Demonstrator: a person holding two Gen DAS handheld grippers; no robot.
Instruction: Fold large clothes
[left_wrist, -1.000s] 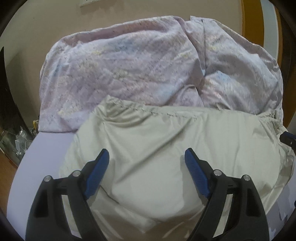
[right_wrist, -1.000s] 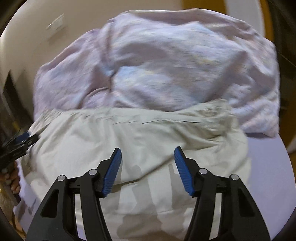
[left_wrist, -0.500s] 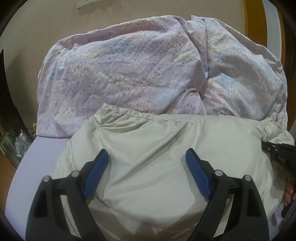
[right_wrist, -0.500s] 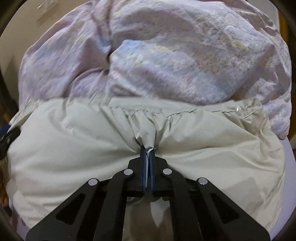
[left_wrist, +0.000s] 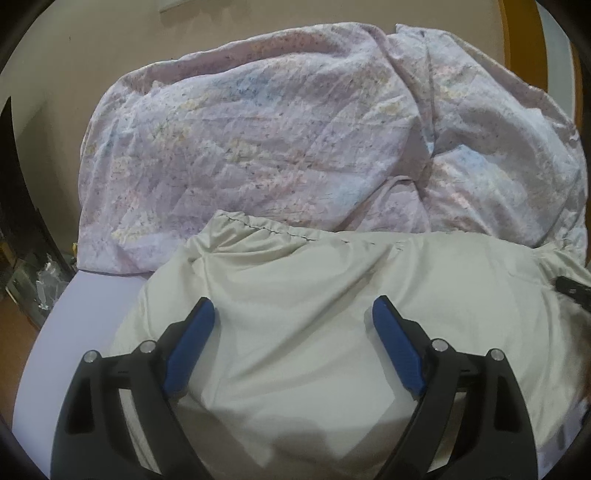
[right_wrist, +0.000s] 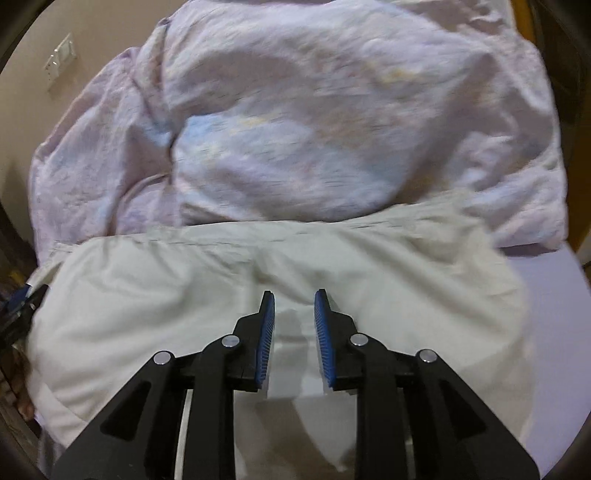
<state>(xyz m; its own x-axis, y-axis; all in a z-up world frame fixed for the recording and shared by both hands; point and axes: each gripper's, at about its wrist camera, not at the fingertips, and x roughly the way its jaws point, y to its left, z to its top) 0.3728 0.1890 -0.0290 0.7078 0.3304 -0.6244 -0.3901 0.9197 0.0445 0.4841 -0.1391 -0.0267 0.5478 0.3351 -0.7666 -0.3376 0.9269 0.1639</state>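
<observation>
We are looking along two hand-held tools at a beige garment (left_wrist: 314, 332) lying spread on a bed (left_wrist: 85, 314) covered by a pale lilac sheet. The garment is filling the near half of both views, its gathered, stitched edge running along the far side. Just beyond that edge, and touching it, a crumpled floral quilt (left_wrist: 295, 140) in lilac and pale blue is heaped against a cream wall (left_wrist: 92, 55).

Our left tool (left_wrist: 291, 314) is hovering over the left part of the garment with its blue pads spread wide apart and nothing between them; the cloth is lying flat beneath. At the right edge of this view, the black tip of the other tool is showing beside the garment's bunched corner.

Our right tool (right_wrist: 293, 306) is over the middle of the garment, near the gathered edge. Its jaws are opening, standing a narrow gap apart, and the ribbed blue pads are not pressing on the cloth; we see only smooth fabric and shadow in the gap. This view is blurred. A wall switch (right_wrist: 61, 61) is showing at upper left.
</observation>
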